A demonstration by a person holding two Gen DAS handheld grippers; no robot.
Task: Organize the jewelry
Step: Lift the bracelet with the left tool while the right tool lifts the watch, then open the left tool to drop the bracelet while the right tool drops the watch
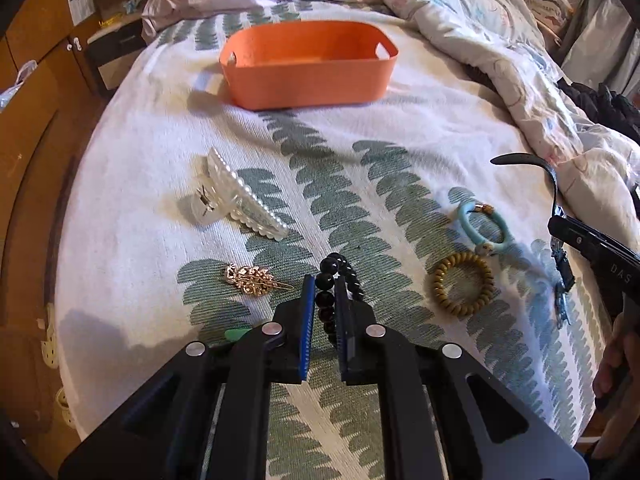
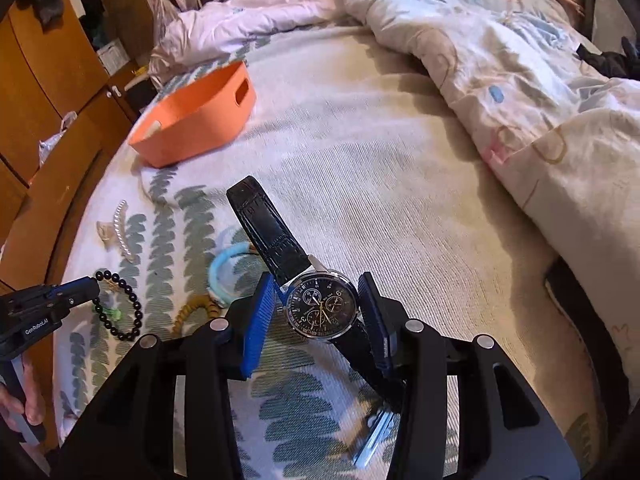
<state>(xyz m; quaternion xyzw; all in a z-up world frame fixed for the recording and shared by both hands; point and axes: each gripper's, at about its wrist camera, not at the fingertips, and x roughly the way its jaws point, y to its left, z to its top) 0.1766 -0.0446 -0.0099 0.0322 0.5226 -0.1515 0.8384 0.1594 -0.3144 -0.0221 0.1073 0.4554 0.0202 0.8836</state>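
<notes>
My left tool (image 1: 322, 292) is clenched on the black bead bracelet (image 1: 326, 280), its pads pinching one side of the loop while the rest hangs free above the bed (image 1: 360, 128). My right tool (image 2: 322, 308) grasps the black-dial wristwatch (image 2: 322, 306) by its case, the leather strap sticking up and away to the far left, the other strap end trailing down between the jaws. The orange basket (image 1: 308, 80) sits on the leaf-patterned bedspread at the far side, well apart from both tools. Still lying on the bedspread: a pearl hair claw (image 1: 236, 200) to the left, a gold leaf brooch (image 1: 250, 278) just left of the bracelet, a turquoise hair tie (image 1: 482, 226) to the right, and a mustard spiral hair tie (image 1: 462, 288) just near of it. A rumpled duvet (image 1: 480, 40) is heaped along the far right of the bed
</notes>
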